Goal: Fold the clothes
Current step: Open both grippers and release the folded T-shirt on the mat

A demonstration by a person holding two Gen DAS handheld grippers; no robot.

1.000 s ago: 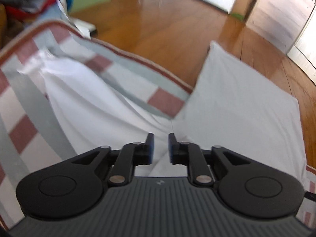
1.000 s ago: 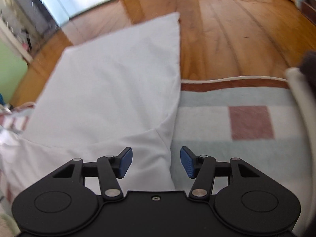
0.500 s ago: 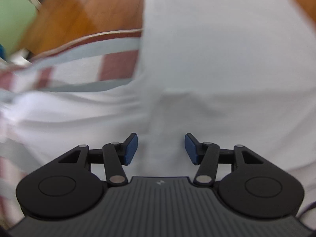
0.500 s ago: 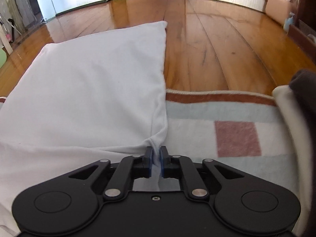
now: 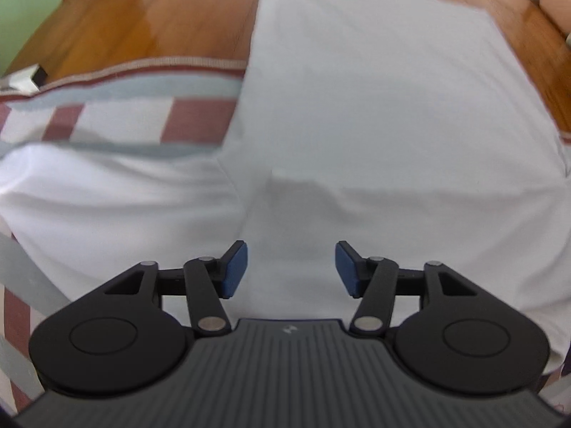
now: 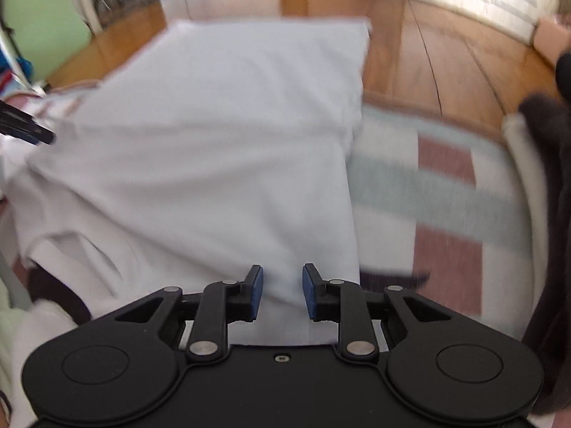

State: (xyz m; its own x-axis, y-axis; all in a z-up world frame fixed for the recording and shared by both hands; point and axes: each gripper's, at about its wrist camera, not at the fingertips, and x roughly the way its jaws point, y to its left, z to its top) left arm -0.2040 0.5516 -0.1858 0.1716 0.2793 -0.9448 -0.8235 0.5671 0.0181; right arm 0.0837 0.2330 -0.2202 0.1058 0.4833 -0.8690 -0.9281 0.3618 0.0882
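A white T-shirt (image 5: pixel 374 114) lies flat on a striped blanket (image 5: pixel 117 114), with its far end hanging over the wooden floor. My left gripper (image 5: pixel 291 267) hovers open over the shirt's near middle, nothing between its fingers. A sleeve spreads to the left (image 5: pixel 107 192). In the right wrist view the same shirt (image 6: pixel 221 135) fills the centre, its right edge running straight down. My right gripper (image 6: pixel 282 292) is open just above the shirt's near right part, holding nothing. The left gripper's fingertip (image 6: pixel 32 130) shows at the far left edge.
The blanket (image 6: pixel 446 185) has red, grey and white checks. A dark garment (image 6: pixel 549 185) lies over a cream bundle at the right. Wooden floor (image 6: pixel 446 57) lies beyond the blanket, with a green wall (image 6: pixel 39 21) and clutter at the left.
My left gripper opened and swung over the shirt's middle. My right gripper shut on the shirt's right edge half a second ago, then let go; it now sits open over the shirt.
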